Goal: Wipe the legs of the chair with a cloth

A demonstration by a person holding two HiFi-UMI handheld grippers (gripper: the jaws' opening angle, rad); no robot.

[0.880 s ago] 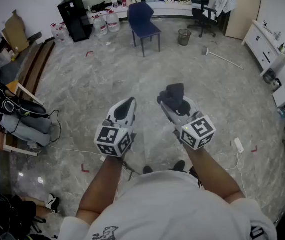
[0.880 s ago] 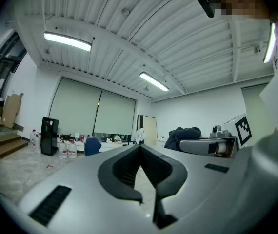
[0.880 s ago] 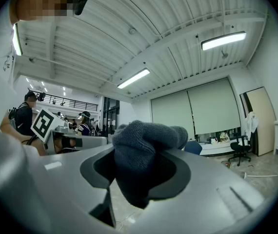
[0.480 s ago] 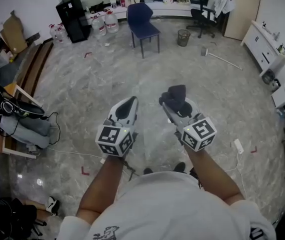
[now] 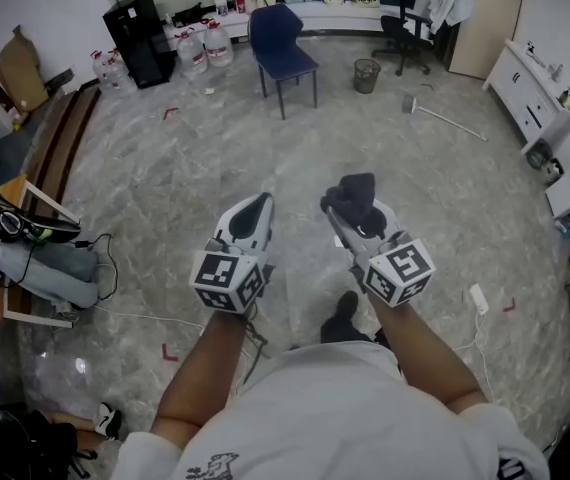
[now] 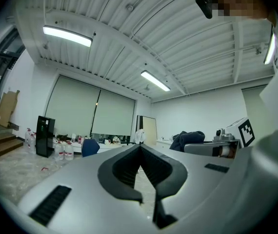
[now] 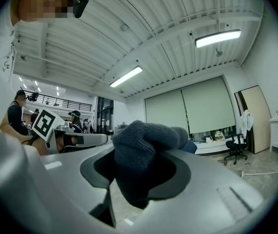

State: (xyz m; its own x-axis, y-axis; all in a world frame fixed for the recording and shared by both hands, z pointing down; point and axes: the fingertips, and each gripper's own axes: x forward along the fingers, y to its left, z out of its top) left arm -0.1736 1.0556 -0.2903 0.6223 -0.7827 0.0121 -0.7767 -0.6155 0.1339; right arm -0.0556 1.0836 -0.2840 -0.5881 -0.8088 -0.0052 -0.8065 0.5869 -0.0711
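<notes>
A blue chair point(image 5: 282, 46) stands on thin metal legs far across the room, near the back wall; the left gripper view shows that chair point(image 6: 90, 147) small in the distance. My right gripper point(image 5: 349, 205) is shut on a bunched dark grey cloth point(image 5: 354, 195), which fills the jaws in the right gripper view, cloth point(image 7: 146, 157). My left gripper point(image 5: 255, 208) is held beside it at about waist height, jaws together with nothing between them. Both grippers are well short of the chair.
Marble-pattern floor point(image 5: 175, 168) lies between me and the chair. Water jugs point(image 5: 203, 44) and a black cabinet point(image 5: 138, 38) stand at the back left, a wire bin point(image 5: 367, 74) and black office chair point(image 5: 413, 33) at back right. A broom point(image 5: 443, 115) lies on the floor. Cables and bags point(image 5: 35, 248) clutter the left.
The room has shifted slightly in the head view as I step forward; a foot now shows below the right gripper. Both grippers keep the same pose and grip.
</notes>
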